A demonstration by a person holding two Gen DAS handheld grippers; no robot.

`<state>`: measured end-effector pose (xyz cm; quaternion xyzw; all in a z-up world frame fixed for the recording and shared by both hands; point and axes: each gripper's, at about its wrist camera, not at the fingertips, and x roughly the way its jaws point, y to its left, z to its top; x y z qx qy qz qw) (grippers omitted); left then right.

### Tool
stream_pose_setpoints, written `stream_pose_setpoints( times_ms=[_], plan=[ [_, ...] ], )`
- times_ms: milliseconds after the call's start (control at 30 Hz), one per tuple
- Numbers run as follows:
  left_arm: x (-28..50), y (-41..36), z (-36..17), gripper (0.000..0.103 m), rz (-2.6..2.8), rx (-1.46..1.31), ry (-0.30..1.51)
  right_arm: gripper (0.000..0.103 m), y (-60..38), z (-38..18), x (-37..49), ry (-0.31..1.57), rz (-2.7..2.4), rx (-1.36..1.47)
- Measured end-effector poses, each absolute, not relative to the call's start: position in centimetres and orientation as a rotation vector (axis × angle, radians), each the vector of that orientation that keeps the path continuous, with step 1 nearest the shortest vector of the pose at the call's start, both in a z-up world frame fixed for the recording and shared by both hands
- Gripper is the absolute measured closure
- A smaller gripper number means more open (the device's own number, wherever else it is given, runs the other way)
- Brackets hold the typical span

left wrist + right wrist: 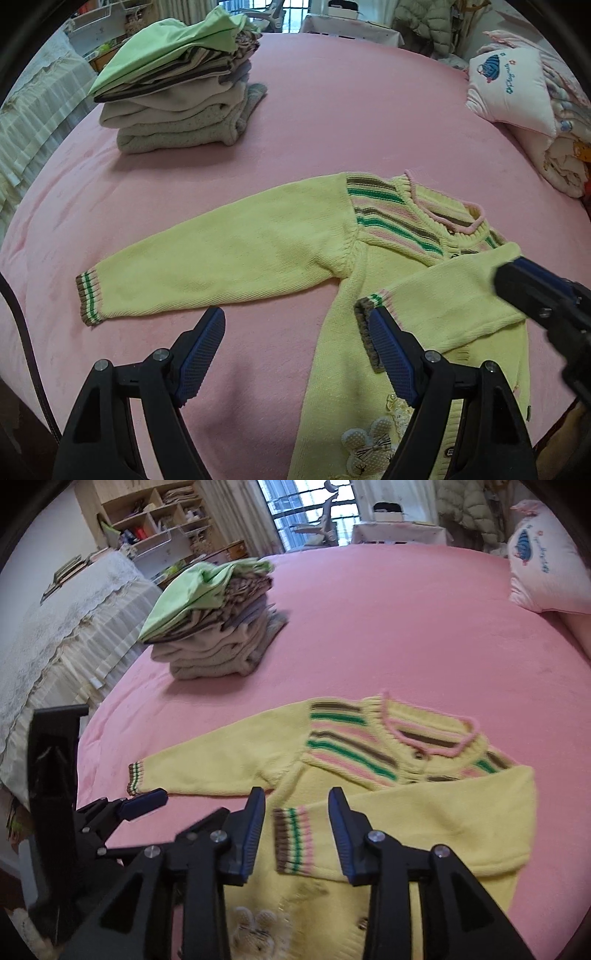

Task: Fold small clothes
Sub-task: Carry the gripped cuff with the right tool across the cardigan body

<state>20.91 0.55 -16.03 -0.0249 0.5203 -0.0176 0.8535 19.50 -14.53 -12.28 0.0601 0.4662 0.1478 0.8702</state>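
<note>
Both claws gape empty: left claw (297,341) wide, right claw (297,821) straddling the yellow sweater's (424,812) folded cuff (293,840).

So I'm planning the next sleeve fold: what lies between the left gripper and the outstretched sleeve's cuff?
Only bare pink bedsheet lies between the open left gripper and the striped cuff, as the left wrist view shows.

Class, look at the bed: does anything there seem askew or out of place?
The stack of folded clothes looks untidy: its top green garment overhangs the pile, tilted. The yellow sweater is only half folded, one sleeve still spread out.
</note>
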Motion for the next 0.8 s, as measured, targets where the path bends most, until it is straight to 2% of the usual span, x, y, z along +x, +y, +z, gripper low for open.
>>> stream_pose_setpoints(
  times_ms=[33,100,267,433,567,800],
  plan=[
    [21.0,0.5,-16.1,0.029,-0.056,-0.059,1.096,0.067,-15.8,-11.9,18.9,0.963,0.281,0.128],
    [21.2,0.3,-16.3,0.05,-0.113,-0.085,1.108,0.066,-17.8,-11.7,17.7,0.953,0.218,0.129],
    [22.0,-0.8,-17.2,0.064,-0.318,-0.117,1.126,0.067,-22.4,-12.4,14.3,0.939,0.104,0.14],
    [22.7,-2.0,-18.1,0.065,-0.514,-0.031,1.106,0.067,-25.4,-14.9,12.8,0.985,0.032,0.144],
    [22.8,-2.6,-19.2,0.081,-0.592,0.009,1.134,0.067,-26.8,-16.8,12.5,1.022,0.002,0.166],
    [23.4,-3.1,-20.5,0.081,-0.614,-0.001,1.162,0.067,-27.8,-18.2,12.6,1.034,-0.019,0.177]
  ],
)
